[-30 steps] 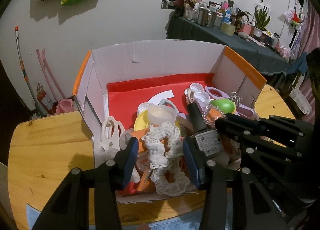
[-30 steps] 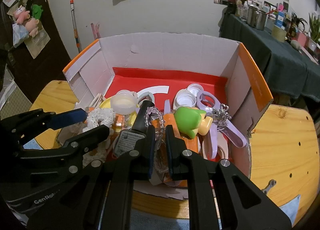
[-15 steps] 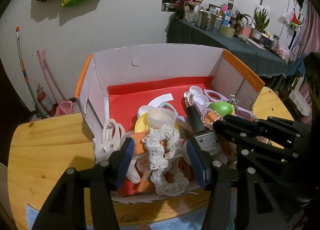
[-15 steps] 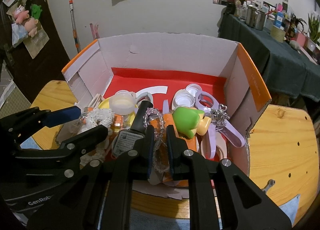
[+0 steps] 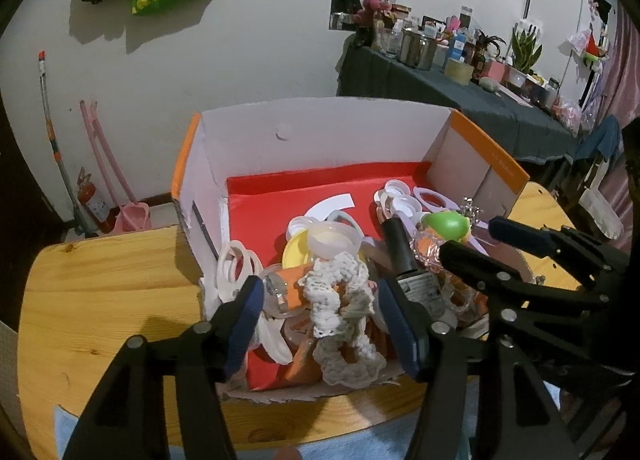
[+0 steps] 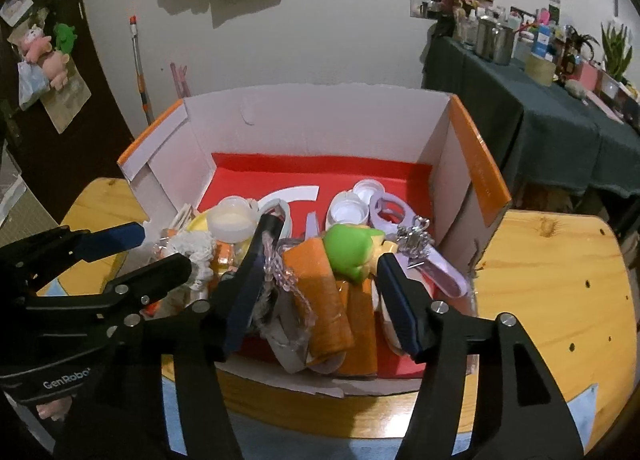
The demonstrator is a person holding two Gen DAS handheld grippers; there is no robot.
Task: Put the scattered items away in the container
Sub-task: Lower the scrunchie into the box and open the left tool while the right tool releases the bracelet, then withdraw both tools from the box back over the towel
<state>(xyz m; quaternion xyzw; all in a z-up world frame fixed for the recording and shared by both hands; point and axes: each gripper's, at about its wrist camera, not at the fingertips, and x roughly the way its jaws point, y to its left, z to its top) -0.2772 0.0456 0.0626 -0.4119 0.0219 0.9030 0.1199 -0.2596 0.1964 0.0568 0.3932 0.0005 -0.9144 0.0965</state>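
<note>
Both left tongs (image 5: 320,324) and right tongs (image 6: 316,296) are spread, nothing pinched. The white crocheted lace scrunchie (image 5: 340,316) is judged soft, light; best pinched mid-loop inside the orange-edged cardboard box (image 5: 320,131).

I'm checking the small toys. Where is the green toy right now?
In the right wrist view, the green toy lies in the cardboard box, right of centre, between the orange packet and the lilac scissors.

Counted: one cardboard box (image 6: 312,127); one green toy (image 6: 352,248); one crocheted white band (image 5: 340,312); one dark bottle (image 5: 404,256); two white caps (image 6: 356,203); one bead string (image 6: 286,274); two hand-held grippers, left (image 5: 320,324) and right (image 6: 316,296).
</note>
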